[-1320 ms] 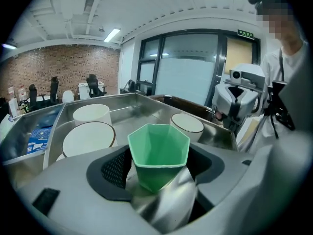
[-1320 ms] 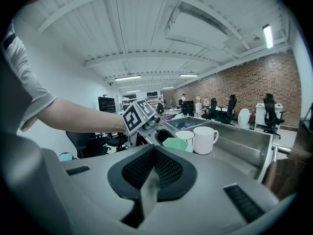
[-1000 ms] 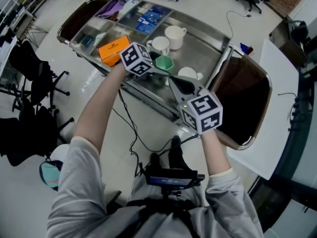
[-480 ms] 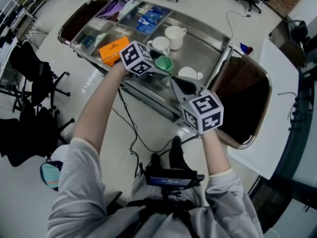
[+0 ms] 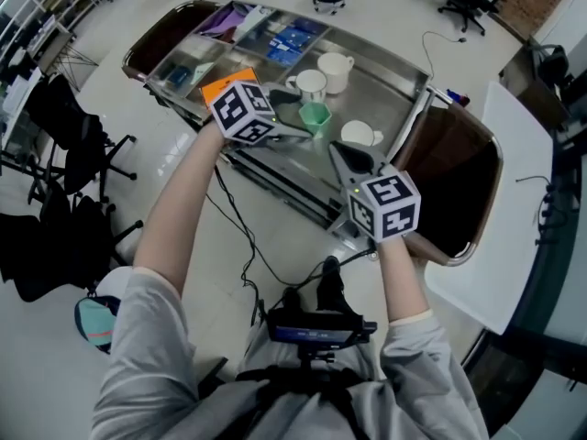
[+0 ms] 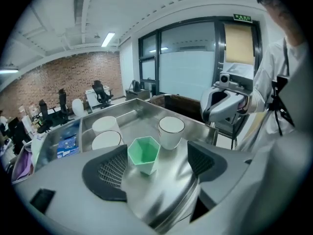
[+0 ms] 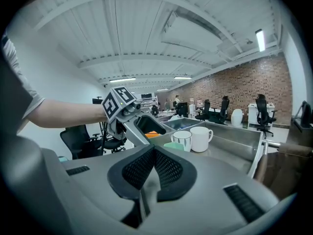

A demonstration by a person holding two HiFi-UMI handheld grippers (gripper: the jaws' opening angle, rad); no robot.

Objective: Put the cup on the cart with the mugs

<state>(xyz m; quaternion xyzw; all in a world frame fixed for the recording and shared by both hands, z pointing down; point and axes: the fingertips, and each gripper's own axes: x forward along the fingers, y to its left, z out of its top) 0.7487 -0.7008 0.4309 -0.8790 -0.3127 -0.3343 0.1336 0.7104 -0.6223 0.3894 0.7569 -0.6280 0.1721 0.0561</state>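
The green hexagonal cup (image 5: 315, 115) stands upright on the steel cart (image 5: 404, 90), beside three white mugs (image 5: 310, 84). My left gripper (image 5: 295, 125) is open just short of it. In the left gripper view the cup (image 6: 144, 154) sits ahead of the spread jaws of the left gripper (image 6: 159, 166), nearer the left pad, and neither pad presses on it. One white mug (image 6: 171, 130) stands behind the cup, and two more (image 6: 105, 126) are at the left. My right gripper (image 5: 353, 159) hovers over the cart's near edge. In its own view the right gripper (image 7: 154, 168) is shut on nothing.
An orange box (image 5: 225, 82) and trays of blue packs (image 5: 292, 39) fill the cart's left part. A brown bin (image 5: 454, 181) stands to the right of the cart, with a white table (image 5: 518, 145) beyond it. Black office chairs (image 5: 64, 126) are at the left, and a cable (image 5: 234, 236) lies on the floor.
My left gripper has drawn back from the green cup, which stays standing on the cart. The right gripper has hardly moved.
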